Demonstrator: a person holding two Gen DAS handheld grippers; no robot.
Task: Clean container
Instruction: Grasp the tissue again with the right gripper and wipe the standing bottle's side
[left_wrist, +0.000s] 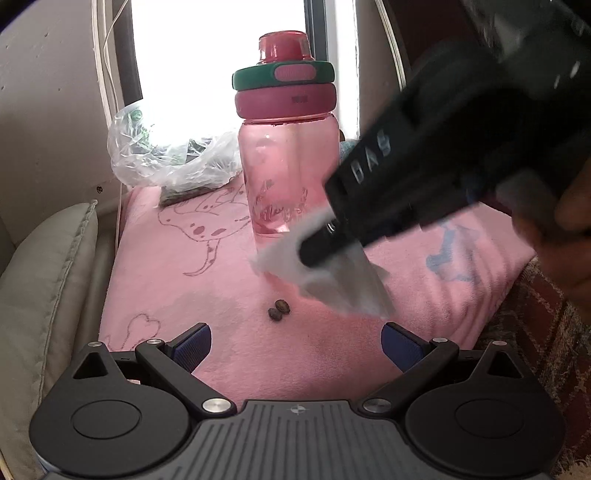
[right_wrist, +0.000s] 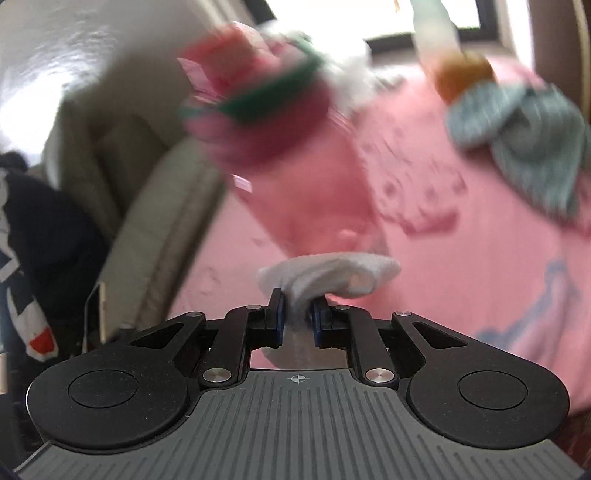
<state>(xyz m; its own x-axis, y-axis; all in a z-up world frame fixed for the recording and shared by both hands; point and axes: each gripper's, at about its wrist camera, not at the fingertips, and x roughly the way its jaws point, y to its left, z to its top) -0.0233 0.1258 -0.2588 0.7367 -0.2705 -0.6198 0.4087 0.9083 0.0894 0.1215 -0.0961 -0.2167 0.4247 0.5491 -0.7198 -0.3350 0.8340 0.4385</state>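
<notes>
Pink blanket (left_wrist: 229, 280), upright bottle (left_wrist: 288, 173).

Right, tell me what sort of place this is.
Probably a room in a home, with a bed or couch by a window. The bottle stands on a soft pink blanket with cartoon drawings, a cushion lies beside it, and bright daylight comes through the window behind.

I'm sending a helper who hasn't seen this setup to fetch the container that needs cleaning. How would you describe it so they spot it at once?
Look at the pink blanket spread below the bright window. Near its far edge stands an upright see-through pink water bottle, just right of a crumpled clear plastic bag. Its green-and-pink lid with a pink cap on top sets it apart.
</notes>
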